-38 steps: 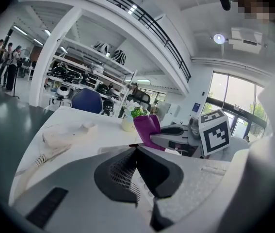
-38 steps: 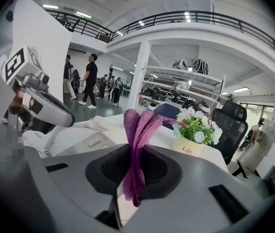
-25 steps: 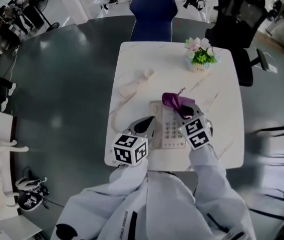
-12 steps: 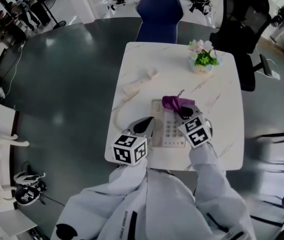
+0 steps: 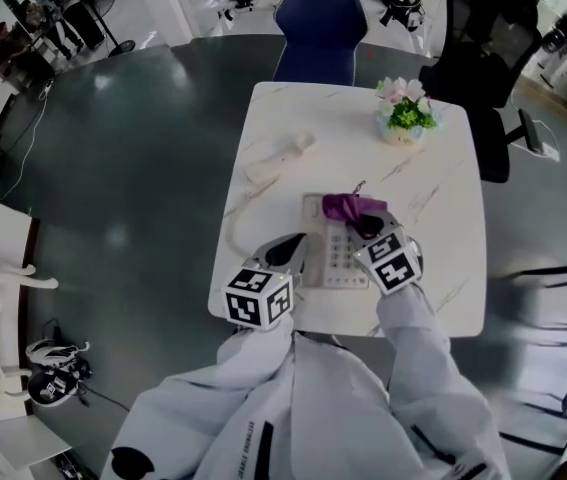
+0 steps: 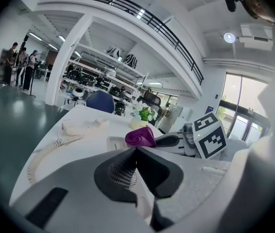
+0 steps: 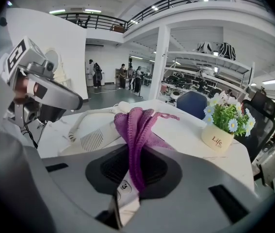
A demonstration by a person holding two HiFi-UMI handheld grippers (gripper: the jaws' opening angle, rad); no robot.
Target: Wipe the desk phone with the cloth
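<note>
**Desk phone** (image 5: 341,258): base unit near the front edge of the white worktop (image 5: 433,198). Handset (image 5: 278,160) off-cradle, well apart, joined by its cord (image 5: 233,230).

**Cloth** (image 7: 135,125): purple knit, clamped in the right hand-held gripper (image 7: 136,165), bunched over the phone's far end.

**Left hand-held gripper** (image 6: 136,150): jaws closed, nothing between them, at the phone's left edge; contact cannot be told.

**Hazards (judged):**
- Wiping pressure may slide the base toward the near worktop edge.
- The cloth's loose strand may snag on keys.
- A long stroke could knock the flower pot (image 7: 217,137).

**Legible:**
- "Life" on the pot.
- "3" on the cloth's white tag (image 7: 124,186).
</note>
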